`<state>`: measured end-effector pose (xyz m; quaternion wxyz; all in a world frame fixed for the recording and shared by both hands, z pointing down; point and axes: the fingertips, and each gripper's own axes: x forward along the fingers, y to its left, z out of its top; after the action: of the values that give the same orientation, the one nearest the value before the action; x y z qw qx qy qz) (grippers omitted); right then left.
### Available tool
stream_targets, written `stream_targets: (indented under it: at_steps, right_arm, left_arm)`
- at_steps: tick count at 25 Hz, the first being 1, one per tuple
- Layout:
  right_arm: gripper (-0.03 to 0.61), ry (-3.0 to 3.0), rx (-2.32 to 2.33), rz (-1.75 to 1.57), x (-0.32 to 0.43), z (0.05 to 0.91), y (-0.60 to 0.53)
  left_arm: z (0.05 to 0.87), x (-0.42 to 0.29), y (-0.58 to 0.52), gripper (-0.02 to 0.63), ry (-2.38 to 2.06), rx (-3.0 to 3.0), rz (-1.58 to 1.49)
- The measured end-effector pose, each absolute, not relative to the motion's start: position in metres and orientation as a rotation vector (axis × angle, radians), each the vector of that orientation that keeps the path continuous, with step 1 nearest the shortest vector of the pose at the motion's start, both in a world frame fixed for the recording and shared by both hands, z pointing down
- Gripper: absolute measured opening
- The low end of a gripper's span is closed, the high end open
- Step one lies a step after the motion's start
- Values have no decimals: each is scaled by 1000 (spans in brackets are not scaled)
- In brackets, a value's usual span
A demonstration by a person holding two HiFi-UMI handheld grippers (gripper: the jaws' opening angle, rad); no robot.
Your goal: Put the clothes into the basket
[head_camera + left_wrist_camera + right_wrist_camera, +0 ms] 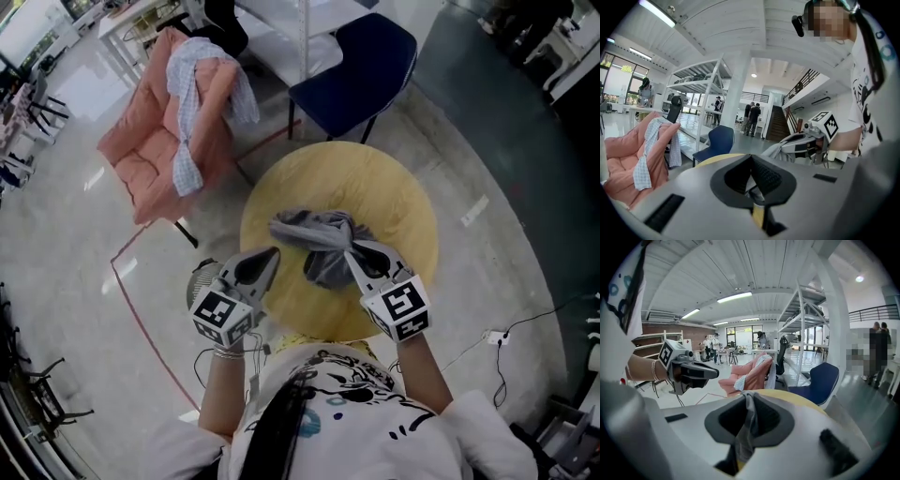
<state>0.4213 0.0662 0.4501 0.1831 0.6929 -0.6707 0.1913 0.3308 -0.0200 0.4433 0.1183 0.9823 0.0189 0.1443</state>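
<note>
A grey garment (314,232) hangs bunched above the round yellow table (375,183), one end pinched in my right gripper (351,246), which is shut on it. In the right gripper view the cloth (748,420) runs down between the pads. My left gripper (275,251) hovers just left of the garment with its jaws shut and nothing hanging from them; it looks the same from the right gripper view (716,374). A grey mesh basket (201,277) sits on the floor left of the table, mostly hidden under my left gripper.
A pink padded chair (141,150) with a checked shirt (187,103) draped over it stands at the far left. A blue chair (361,61) is behind the table. Cables (525,323) and a red line (141,319) run across the floor.
</note>
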Motion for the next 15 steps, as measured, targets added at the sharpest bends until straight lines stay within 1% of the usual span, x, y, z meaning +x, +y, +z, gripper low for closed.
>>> stream_targets:
  at_steps: [5,15]
  right_arm:
    - [48,-1921,1963,470,428,429,90]
    - [48,-2059,1889,407,424,417,104]
  left_arm:
    - [428,330,-1,14,16,2908,402]
    - [418,301,14,14,-224,2901,360]
